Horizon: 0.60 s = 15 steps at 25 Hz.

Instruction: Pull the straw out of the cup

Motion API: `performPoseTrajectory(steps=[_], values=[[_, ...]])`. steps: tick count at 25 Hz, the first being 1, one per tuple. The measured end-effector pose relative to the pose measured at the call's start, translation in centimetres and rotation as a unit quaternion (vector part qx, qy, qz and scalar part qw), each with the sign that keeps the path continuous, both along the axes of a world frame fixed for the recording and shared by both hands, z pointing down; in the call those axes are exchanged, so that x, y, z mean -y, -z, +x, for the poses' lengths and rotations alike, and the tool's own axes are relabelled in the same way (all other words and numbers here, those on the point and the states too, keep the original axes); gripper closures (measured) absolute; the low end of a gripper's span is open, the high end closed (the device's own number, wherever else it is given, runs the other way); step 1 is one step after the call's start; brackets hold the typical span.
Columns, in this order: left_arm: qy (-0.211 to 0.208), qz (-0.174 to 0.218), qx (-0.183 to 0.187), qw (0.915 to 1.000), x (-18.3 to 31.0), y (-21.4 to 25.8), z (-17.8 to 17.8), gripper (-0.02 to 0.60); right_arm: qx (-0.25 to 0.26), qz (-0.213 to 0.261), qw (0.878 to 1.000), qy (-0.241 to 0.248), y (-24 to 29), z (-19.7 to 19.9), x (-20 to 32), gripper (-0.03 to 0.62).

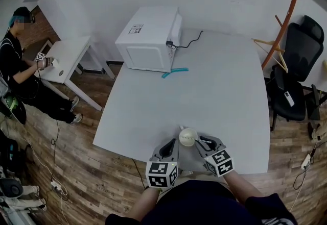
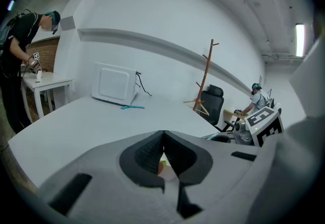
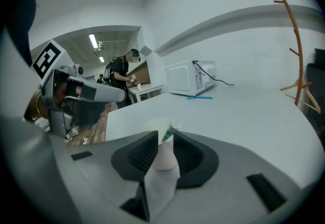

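Hugging near table (image 1: 204, 91) edge, cup (image 1: 187, 137) in right gripper (image 3: 165, 153)

Head view steeply downward; gripper views low, sharing table (image 1: 214, 86).

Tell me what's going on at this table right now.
A person at the near edge of a white table holds a gripper in each hand. The right gripper is clamped on the sides of a small white paper cup, with a pale straw with green markings sticking out of its top. The left gripper sits beside the cup, jaws together on nothing. The straw is not yet pulled out.
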<state>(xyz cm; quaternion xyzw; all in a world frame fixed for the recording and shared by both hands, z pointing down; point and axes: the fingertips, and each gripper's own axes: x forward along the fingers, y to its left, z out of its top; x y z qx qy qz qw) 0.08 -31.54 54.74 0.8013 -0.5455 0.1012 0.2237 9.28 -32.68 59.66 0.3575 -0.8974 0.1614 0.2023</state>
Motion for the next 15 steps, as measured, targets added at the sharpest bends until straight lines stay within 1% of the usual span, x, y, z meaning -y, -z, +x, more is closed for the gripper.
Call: performPoseTrajectory(steps=[5,15], values=[[0.004,-0.002,0.000,1.0000,0.36,-0.15,-0.33,0.565,-0.011,0.004,1.000,0.011,-0.30,-0.28,0.29,0.537],[0.005,-0.001,-0.001,1.0000,0.65,-0.13,-0.46,0.565,-0.009,0.015,1.000,0.017,0.39,-0.89,0.43,0.549]])
